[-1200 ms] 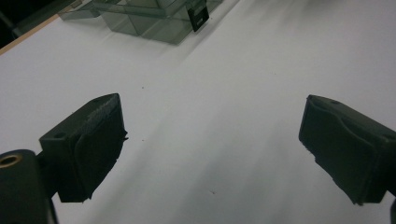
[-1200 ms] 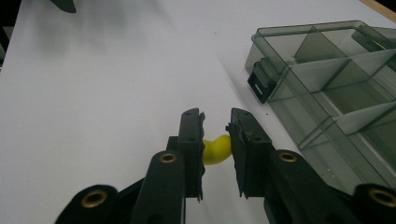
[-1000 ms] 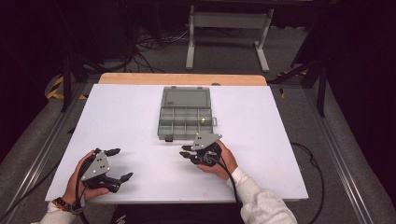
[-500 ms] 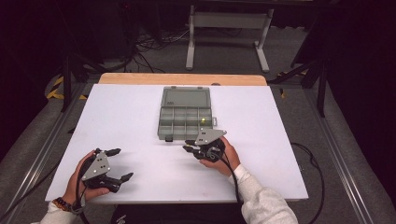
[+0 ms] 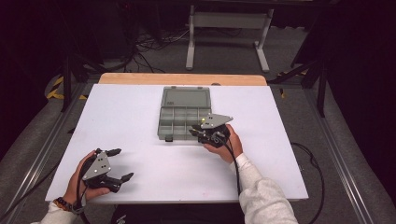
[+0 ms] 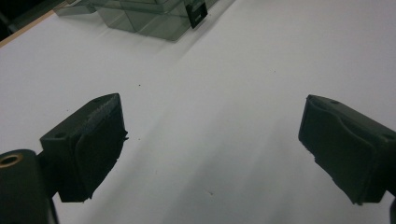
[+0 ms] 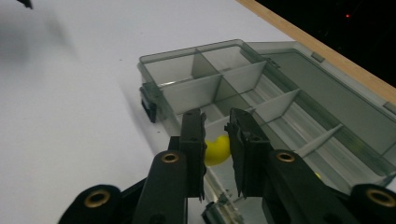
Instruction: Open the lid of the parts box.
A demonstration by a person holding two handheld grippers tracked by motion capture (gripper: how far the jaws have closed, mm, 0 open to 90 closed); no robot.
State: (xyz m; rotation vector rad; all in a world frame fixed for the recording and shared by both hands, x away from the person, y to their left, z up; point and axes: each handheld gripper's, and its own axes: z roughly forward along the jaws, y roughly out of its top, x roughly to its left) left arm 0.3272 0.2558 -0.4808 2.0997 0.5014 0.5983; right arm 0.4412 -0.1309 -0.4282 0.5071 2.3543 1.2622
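Your right gripper (image 7: 215, 140) pinches a small yellow piece (image 7: 217, 150) over the open compartment box (image 5: 173, 122) at frame center. Next, lower it into a cell and release. Your left gripper (image 5: 117, 164) waits wide on the counter (image 5: 140, 102), lower left.

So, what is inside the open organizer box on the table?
Inside the organizer box, the far compartments look empty. A small yellow object shows in a near compartment, partly covered by the right tongs; their jaws stand narrowly apart. Another yellow speck at the right is too hidden to identify.
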